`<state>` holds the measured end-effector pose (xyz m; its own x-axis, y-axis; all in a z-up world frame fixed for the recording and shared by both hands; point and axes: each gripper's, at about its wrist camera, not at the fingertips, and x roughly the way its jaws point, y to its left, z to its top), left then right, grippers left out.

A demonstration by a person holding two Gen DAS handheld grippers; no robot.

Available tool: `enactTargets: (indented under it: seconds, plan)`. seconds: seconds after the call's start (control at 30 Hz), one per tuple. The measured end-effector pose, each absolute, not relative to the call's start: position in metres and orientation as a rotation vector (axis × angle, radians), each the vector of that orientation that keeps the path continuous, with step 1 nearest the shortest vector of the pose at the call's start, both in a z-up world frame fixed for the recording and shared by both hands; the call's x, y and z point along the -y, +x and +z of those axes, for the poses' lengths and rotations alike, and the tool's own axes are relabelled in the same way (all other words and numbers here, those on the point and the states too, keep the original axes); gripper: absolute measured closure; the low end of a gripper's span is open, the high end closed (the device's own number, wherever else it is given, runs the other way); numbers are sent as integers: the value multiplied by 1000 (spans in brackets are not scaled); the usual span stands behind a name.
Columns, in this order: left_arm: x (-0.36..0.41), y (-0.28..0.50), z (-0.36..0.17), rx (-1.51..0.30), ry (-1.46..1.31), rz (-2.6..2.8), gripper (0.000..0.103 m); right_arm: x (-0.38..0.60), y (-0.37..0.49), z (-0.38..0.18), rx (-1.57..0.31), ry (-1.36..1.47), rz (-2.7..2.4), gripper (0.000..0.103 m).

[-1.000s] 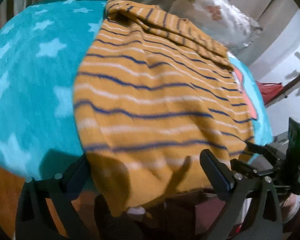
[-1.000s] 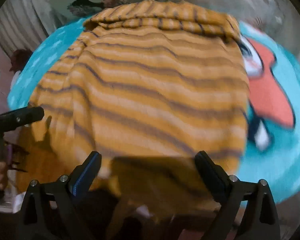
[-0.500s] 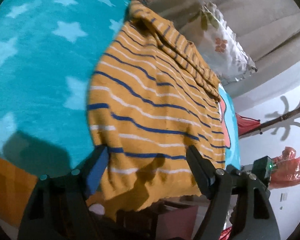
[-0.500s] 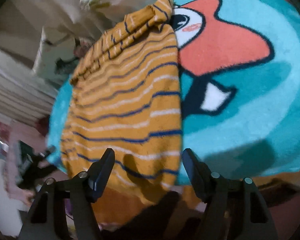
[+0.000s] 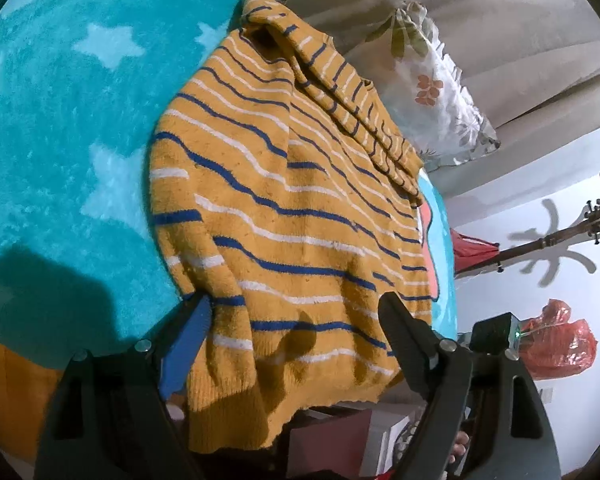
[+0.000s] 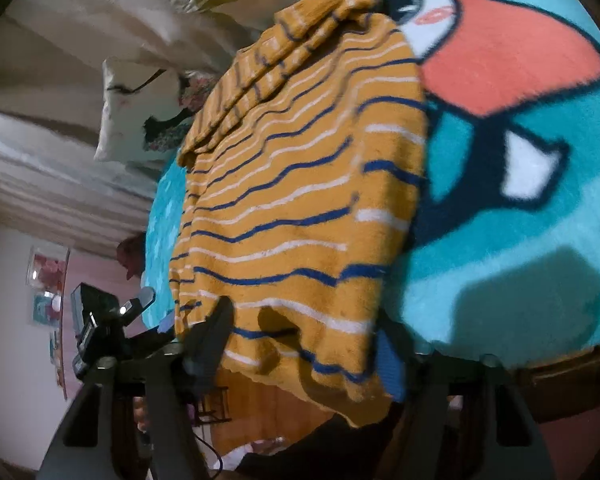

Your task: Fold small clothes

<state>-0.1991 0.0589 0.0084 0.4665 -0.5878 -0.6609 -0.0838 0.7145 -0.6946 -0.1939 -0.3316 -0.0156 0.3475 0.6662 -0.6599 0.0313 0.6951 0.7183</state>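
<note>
Both tools lower now, sweater (image 5: 284, 216) hem overhanging blanket (image 5: 60, 128) edge.

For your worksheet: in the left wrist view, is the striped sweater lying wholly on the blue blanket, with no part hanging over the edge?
No. The striped sweater has its lower hem hanging past the near edge of the blue blanket.

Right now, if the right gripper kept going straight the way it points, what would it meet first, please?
Most likely the hanging hem of the mustard striped sweater, which already lies between the right gripper jaws; they have just been closing, though contact is unclear.
</note>
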Motion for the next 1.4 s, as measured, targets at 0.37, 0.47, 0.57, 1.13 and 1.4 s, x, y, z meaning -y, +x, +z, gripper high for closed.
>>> enactTargets:
  seconds: [0.37,0.47,0.57,1.13,1.4]
  plan:
    - [-54,-203,19,-1123,-556,-215,90,338,-202,-12,-1179,682,408,90]
    - [-53,-217,26,-1112,-540,-210,91,339,-216,-5,-1168,695,444,91]
    - [-55,-234,35,-1106,-543,-213,101,344,-230,4,-1152,720,467,91]
    - [-60,-230,4,-1114,-541,-151,28,341,-232,-19,-1226,582,383,81]
    - [-57,-231,-7,-1181,-554,-165,76,333,-234,-40,-1273,495,297,45]
